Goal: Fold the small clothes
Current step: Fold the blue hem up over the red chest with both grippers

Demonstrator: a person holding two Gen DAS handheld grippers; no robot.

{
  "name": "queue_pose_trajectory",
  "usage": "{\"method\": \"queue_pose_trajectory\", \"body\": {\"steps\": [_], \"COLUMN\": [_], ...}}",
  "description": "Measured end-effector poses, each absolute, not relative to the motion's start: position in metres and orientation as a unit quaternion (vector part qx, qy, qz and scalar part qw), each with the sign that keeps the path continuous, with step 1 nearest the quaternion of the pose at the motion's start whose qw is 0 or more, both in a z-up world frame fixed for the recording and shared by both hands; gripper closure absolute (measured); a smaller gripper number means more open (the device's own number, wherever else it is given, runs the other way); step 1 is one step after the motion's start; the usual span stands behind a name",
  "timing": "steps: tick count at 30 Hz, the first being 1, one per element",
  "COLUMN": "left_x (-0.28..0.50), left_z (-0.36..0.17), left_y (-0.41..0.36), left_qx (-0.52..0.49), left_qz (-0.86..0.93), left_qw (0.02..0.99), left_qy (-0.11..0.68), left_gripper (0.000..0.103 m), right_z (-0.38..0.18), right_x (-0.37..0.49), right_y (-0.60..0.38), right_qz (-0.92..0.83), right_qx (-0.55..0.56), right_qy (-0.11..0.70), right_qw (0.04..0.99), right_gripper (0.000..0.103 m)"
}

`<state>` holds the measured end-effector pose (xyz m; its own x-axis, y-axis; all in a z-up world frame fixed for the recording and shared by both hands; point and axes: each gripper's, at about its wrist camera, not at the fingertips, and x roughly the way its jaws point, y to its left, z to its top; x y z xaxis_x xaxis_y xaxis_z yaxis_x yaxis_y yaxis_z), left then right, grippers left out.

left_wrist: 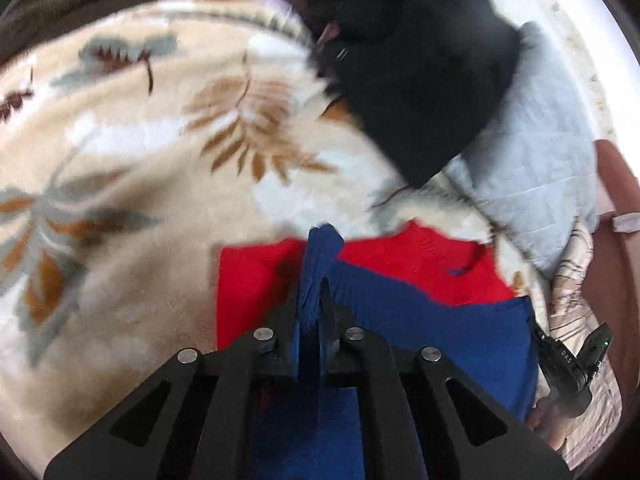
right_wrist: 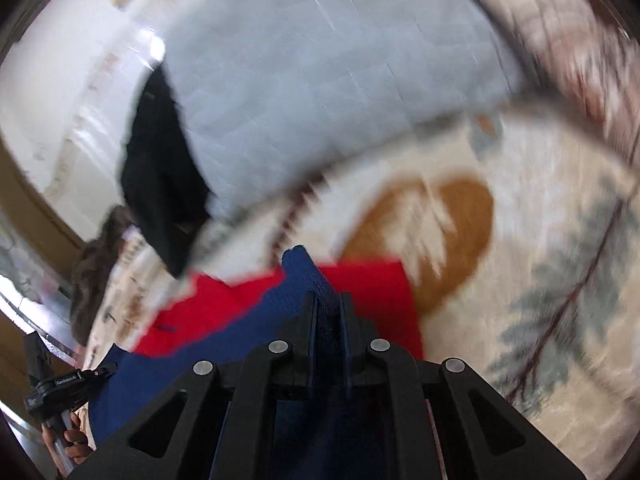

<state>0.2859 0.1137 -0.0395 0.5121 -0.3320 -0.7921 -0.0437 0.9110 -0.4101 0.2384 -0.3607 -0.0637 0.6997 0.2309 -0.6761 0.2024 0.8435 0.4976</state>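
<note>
My left gripper [left_wrist: 314,300] and right gripper [right_wrist: 328,312] each clench one blue cloth [left_wrist: 460,332]. One red cloth [left_wrist: 416,260] lies beneath, on my bed [left_wrist: 140,152].

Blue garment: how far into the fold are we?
Done: nothing reads as finished. In hand: left gripper and right gripper each pinch a corner of the blue garment, lifted over the red garment on the floral blanket. Left: lay the blue garment down; the black garment lies unfolded.
</note>
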Motion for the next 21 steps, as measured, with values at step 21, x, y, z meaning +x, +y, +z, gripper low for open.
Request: {"method": "queue_pose_trajectory", "body": {"steps": [21], "left_x": [0.269], "left_z": [0.006], "left_y": [0.118], "left_qx": [-0.224], "left_qz": [-0.142], "left_qw": [0.85], "left_qy": [0.455], "left_gripper": [0.099], "right_z": [-0.007], "right_x": [0.221], "right_y": [-0.357], "right_qz": [0.056], "right_qx": [0.264], "right_qy": [0.301], "right_qw": [0.915], "right_gripper": [0.096]}}
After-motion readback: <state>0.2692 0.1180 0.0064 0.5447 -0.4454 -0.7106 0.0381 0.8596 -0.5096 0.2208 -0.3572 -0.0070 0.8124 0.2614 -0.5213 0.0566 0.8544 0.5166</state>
